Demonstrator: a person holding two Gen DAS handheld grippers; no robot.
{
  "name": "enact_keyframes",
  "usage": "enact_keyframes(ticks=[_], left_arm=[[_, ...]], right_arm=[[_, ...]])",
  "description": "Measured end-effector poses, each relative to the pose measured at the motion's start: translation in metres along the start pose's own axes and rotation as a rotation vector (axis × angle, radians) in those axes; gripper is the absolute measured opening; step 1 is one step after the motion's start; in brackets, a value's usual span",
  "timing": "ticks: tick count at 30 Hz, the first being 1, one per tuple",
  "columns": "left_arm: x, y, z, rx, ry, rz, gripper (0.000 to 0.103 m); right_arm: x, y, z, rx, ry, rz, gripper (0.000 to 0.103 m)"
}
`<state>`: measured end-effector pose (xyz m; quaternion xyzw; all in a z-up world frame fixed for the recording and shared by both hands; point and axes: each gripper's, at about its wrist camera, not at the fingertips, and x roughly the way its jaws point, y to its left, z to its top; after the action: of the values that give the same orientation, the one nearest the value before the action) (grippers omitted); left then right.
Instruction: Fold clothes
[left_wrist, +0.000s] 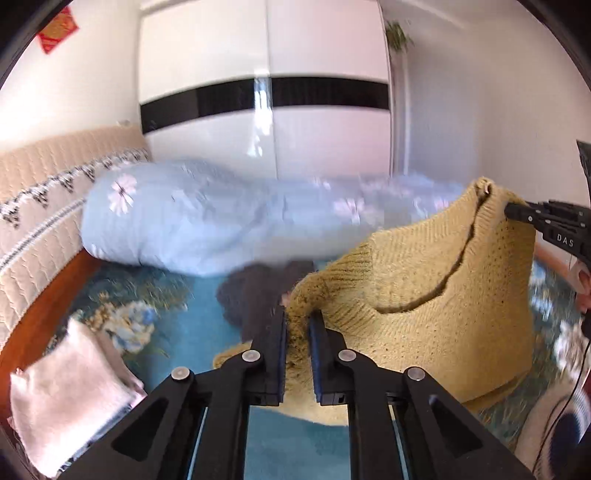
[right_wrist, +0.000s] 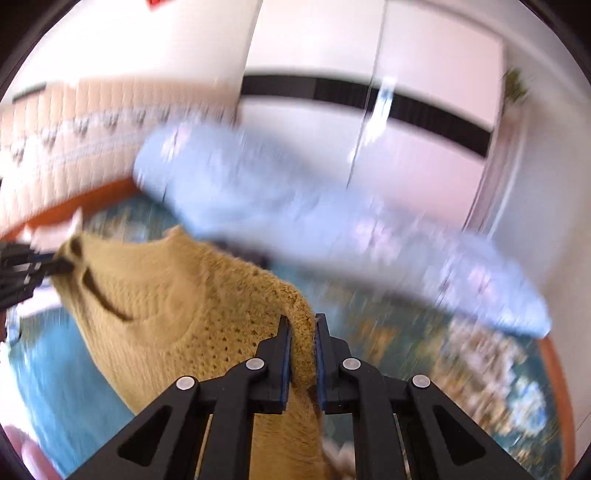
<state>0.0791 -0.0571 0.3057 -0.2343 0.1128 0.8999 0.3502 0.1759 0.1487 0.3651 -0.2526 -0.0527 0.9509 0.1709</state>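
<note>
A mustard-yellow knit sweater hangs stretched between my two grippers above the bed. My left gripper is shut on one shoulder of the sweater. My right gripper is shut on the other shoulder of the sweater. In the left wrist view the right gripper shows at the right edge, pinching the knit. In the right wrist view the left gripper shows at the left edge, also pinching it. The right wrist view is motion-blurred.
A teal floral bedspread covers the bed. A rolled light-blue quilt lies across the far side. A dark garment lies under the sweater. Folded pink clothes sit at the near left. A white wardrobe stands behind.
</note>
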Motion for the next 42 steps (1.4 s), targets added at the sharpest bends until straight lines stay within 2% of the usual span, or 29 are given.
enact_keyframes(ticks=[3, 4, 5, 7, 8, 11, 14, 16, 19, 23, 29, 34, 36, 39, 42], left_arm=[[-0.055, -0.001, 0.034, -0.011, -0.135, 0.052, 0.007], [-0.075, -0.002, 0.043, -0.012, -0.187, 0.077, 0.000], [-0.095, -0.002, 0.052, -0.013, -0.240, 0.102, 0.000], [-0.131, 0.002, 0.066, -0.028, -0.314, 0.097, 0.000], [-0.149, 0.004, 0.072, -0.038, -0.346, 0.091, 0.000], [-0.167, -0.002, 0.069, -0.033, -0.366, 0.064, 0.000], [-0.143, -0.013, 0.042, -0.010, -0.285, 0.040, 0.000], [-0.109, -0.019, 0.016, -0.019, -0.211, -0.030, 0.000], [-0.051, -0.026, -0.025, -0.082, -0.084, -0.159, 0.000], [0.020, -0.043, -0.066, -0.164, 0.088, -0.267, 0.000], [0.080, -0.099, -0.101, -0.084, 0.273, -0.313, 0.003], [0.116, -0.131, -0.108, -0.061, 0.365, -0.362, 0.023], [0.134, -0.144, -0.114, -0.055, 0.410, -0.370, 0.027], [0.157, -0.164, -0.123, -0.046, 0.475, -0.379, 0.029], [0.175, -0.176, -0.127, -0.071, 0.512, -0.415, 0.033]], right_arm=[[-0.052, -0.003, 0.037, 0.004, -0.135, -0.032, 0.012], [-0.071, -0.003, 0.048, 0.001, -0.180, -0.044, 0.012], [-0.088, -0.003, 0.055, -0.003, -0.216, -0.054, 0.012], [-0.121, -0.003, 0.067, -0.003, -0.279, -0.065, 0.012], [-0.127, -0.002, 0.069, -0.008, -0.284, -0.067, 0.012], [-0.141, 0.002, 0.075, -0.028, -0.288, -0.075, 0.012], [-0.133, 0.006, 0.070, -0.048, -0.254, -0.078, 0.011], [-0.116, 0.004, 0.058, -0.036, -0.202, -0.046, 0.012], [-0.086, -0.004, 0.023, -0.037, -0.126, -0.014, 0.012], [-0.051, -0.021, -0.034, -0.060, -0.018, -0.021, 0.012], [-0.012, -0.092, -0.124, 0.066, 0.144, -0.060, 0.012], [0.010, -0.148, -0.202, 0.168, 0.279, -0.164, 0.012], [0.017, -0.167, -0.230, 0.225, 0.328, -0.201, 0.012], [0.028, -0.190, -0.263, 0.353, 0.362, -0.203, 0.012], [0.037, -0.196, -0.275, 0.417, 0.351, -0.181, 0.012]])
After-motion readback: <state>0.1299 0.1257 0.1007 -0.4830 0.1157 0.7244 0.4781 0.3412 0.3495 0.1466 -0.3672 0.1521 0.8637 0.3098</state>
